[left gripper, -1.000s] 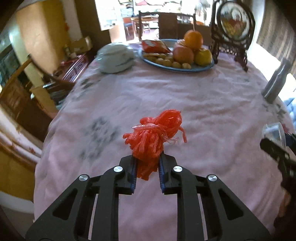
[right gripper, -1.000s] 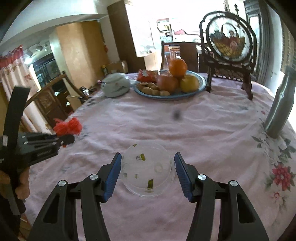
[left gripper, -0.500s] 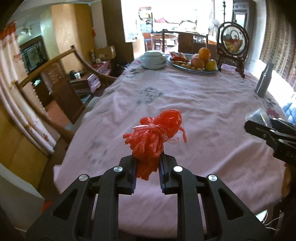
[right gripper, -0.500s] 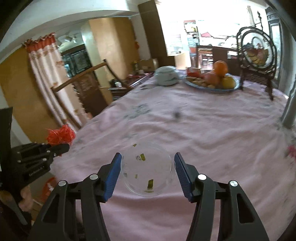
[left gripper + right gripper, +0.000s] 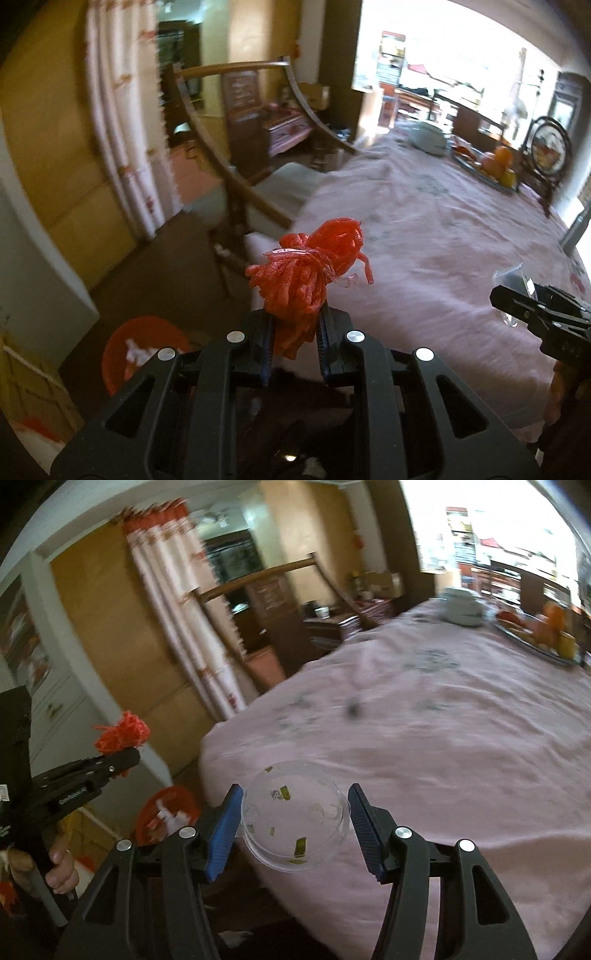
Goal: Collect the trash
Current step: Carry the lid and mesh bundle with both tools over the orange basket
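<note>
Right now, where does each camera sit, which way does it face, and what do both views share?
Left wrist: on the left gripper, facing the table edge and floor; it grips the red mesh bundle; the right gripper shows at right.
Right wrist: on the right gripper, facing the pink tablecloth; it clamps the clear plastic cup; the left hand shows at left.
Shared: orange bin on the floor, wooden chair, fruit plate.

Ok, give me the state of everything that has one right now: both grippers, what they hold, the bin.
left gripper: shut on red mesh bag
red mesh bag: bunched, held
right gripper: shut on clear plastic cup
clear plastic cup: held, green scraps inside
orange bin: on floor, open, holds white trash
</note>
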Motion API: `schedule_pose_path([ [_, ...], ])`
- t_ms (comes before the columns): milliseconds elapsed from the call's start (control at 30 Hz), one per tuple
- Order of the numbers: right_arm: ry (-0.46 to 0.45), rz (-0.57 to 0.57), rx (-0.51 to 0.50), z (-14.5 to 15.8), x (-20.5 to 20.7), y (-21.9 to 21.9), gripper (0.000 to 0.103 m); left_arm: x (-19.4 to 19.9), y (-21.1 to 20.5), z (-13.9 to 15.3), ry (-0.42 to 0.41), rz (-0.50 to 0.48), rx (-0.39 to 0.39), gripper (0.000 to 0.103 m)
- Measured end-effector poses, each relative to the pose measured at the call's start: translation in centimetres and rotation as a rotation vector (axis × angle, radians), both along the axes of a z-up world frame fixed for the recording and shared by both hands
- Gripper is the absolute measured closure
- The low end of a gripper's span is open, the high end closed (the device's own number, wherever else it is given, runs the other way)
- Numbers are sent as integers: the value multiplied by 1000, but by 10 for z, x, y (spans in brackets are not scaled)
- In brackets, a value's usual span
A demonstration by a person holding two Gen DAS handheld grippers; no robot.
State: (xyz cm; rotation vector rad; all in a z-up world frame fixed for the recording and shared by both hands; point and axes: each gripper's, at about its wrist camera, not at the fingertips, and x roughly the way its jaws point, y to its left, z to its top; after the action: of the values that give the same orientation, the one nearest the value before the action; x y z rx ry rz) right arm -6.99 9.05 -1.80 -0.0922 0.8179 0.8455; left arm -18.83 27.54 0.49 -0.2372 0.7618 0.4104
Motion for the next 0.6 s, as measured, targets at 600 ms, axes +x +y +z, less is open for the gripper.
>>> schedule_pose_path([
  [600,113,490,-183,-83,-96,239,45,-120,158,-117,200,384,-192,82],
])
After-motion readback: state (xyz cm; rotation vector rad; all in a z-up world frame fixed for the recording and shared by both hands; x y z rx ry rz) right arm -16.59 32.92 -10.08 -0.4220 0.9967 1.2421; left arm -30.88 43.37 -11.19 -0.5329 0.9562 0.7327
